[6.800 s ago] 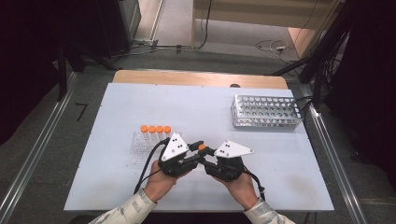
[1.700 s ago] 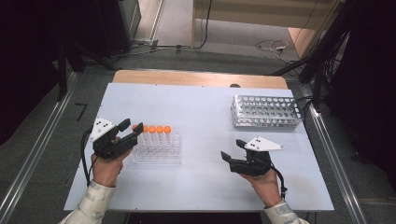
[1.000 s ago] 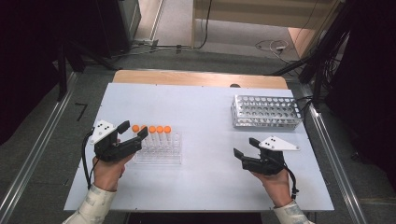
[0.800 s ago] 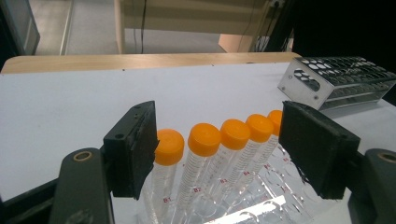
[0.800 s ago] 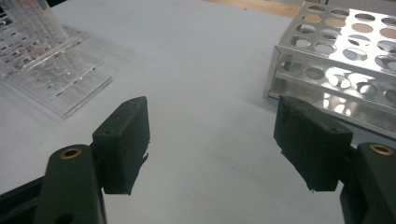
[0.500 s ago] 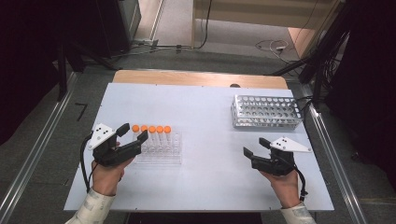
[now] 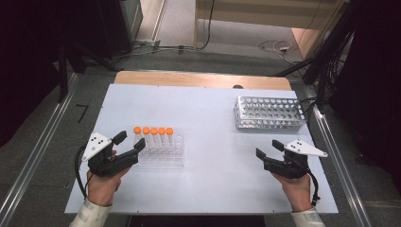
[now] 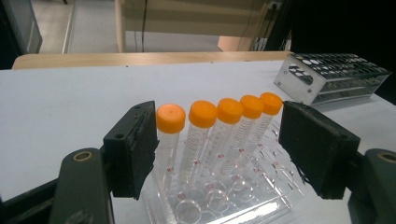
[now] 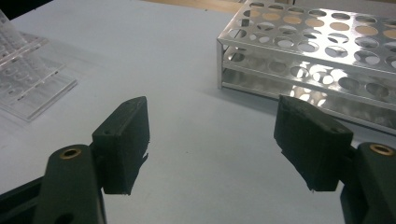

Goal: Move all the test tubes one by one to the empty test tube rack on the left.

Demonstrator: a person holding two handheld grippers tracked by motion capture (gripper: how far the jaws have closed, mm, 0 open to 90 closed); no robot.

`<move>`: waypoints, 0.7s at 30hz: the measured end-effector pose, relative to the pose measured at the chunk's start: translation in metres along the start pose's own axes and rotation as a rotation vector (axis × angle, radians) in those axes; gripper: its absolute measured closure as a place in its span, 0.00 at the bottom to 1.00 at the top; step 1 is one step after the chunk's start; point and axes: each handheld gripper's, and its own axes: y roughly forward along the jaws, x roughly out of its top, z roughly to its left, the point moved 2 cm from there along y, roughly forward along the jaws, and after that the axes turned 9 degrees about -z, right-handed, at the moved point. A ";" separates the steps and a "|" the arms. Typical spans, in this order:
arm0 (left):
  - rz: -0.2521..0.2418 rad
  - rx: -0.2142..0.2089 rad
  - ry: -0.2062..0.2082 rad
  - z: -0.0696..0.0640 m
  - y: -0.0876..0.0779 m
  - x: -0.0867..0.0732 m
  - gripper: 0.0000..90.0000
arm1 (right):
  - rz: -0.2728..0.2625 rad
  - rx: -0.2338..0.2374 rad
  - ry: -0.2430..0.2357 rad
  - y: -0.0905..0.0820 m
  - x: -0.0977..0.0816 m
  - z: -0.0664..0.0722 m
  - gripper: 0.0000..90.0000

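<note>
Several clear tubes with orange caps (image 7: pixel 152 131) stand in a row in a clear plastic rack (image 7: pixel 161 158) at the left of the white table. My left gripper (image 7: pixel 130 141) lies at the rack's left end, open and holding nothing. In the left gripper view the tubes (image 8: pixel 203 114) stand just beyond the gripper (image 8: pixel 219 142), and the nearest cap sits close to the left pad (image 8: pixel 135 144). My right gripper (image 7: pixel 267 148) is at the right front, open and empty. It points toward the metal rack (image 9: pixel 327 56), with bare table between its pads (image 9: pixel 123 144).
The metal rack (image 7: pixel 269 113) with many empty holes stands at the back right, close to the table's right edge (image 7: pixel 326 179). A strip of wood (image 7: pixel 198 79) runs along the far side. The clear rack's corner (image 9: pixel 28 84) lies far left in the right gripper view.
The right hand has slid to the right, toward the table's right edge. The left hand has stayed by the rack's end, jaws open as before. Earlier both hands were together at centre front.
</note>
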 end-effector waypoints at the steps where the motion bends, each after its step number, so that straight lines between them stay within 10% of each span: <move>1: -0.001 0.001 -0.002 0.000 -0.001 0.000 0.31 | -0.002 -0.002 0.001 -0.001 0.000 -0.001 0.28; 21: 0.011 0.016 0.001 0.006 -0.013 -0.008 0.29 | -0.011 -0.058 0.028 -0.017 -0.006 -0.021 0.28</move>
